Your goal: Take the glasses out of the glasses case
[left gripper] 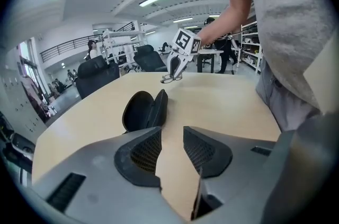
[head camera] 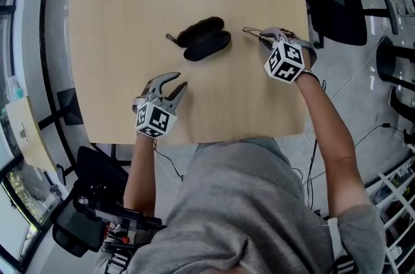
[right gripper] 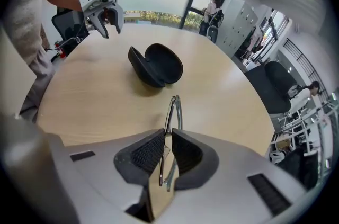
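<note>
Glasses status: the thin metal-framed glasses (right gripper: 172, 109) are clear of the black oval hard-shell glasses case (head camera: 204, 39). They are held above the light wooden table (head camera: 123, 0), to the right of the case in the head view.

Right claw (right gripper: 167, 149): closed on the folded frame, with both ribbed pads pressing its sides. Most of the frame projects beyond the fingertips.

Left claw (left gripper: 172, 151): partly open with nothing between its pads. It sits near the table's front edge, apart from the case.

Case: open at mid-table. Its visible shell appears empty.

Probable faults from this point:
1. Slip. The grip bears on a narrow wire section, so a quick swing or wrist roll could let the frame pivot or drop.
2. Deformation. Excess clamping force could bend the thin frame or a temple arm.
3. Hard set-down. Lowering the frame at a steep tilt would land the projecting end first and could scratch a lens.
4. Edge loss. Releasing too near the right table edge could let the glasses slide off.
</note>
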A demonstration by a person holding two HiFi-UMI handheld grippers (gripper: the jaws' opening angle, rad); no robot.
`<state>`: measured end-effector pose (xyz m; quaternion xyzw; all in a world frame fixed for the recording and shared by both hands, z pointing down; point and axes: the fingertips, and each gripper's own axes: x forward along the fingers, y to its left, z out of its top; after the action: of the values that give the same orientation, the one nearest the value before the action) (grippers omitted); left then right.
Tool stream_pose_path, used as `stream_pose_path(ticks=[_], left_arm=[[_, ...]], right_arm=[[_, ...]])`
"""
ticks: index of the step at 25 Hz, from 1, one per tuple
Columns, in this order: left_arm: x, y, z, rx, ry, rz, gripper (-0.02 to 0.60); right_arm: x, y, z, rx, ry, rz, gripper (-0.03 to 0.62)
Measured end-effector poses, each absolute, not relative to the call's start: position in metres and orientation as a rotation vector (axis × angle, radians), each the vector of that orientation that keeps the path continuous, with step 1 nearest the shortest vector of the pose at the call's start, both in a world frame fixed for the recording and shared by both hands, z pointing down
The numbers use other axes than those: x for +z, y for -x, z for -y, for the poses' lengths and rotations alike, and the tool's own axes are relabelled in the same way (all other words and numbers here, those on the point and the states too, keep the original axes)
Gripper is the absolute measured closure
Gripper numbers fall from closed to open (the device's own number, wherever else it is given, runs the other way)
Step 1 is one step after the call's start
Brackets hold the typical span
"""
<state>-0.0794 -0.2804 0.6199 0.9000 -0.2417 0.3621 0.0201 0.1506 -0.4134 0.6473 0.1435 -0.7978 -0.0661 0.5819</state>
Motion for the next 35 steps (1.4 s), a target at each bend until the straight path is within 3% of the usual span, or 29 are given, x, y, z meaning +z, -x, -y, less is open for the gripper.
stream_pose_path(ticks=[18, 22, 32, 35], left_arm=[[0.545, 0.108, 0.22, 0.802, -2.688, 1.046, 0.453], [0.515, 0.108, 0.219, 0.684, -2.716, 1.109, 0.453], [0.42, 0.161, 0.166, 0.294, -2.729, 1.336, 0.453], [0.395, 0.17, 0.14, 0.229, -2.757, 1.369, 0.504]], right_arm=[[0.664, -0.177, 0.394, -0.108, -0.434, 1.85, 0.539], [0.62, -0.182, 0.384, -0.125, -0.547, 1.893, 0.539], [0.465, -0.086, 0.27, 0.085, -0.84, 2.391, 0.549], [0.422, -0.063, 0.226, 0.105, -0.854, 2.517, 0.577]])
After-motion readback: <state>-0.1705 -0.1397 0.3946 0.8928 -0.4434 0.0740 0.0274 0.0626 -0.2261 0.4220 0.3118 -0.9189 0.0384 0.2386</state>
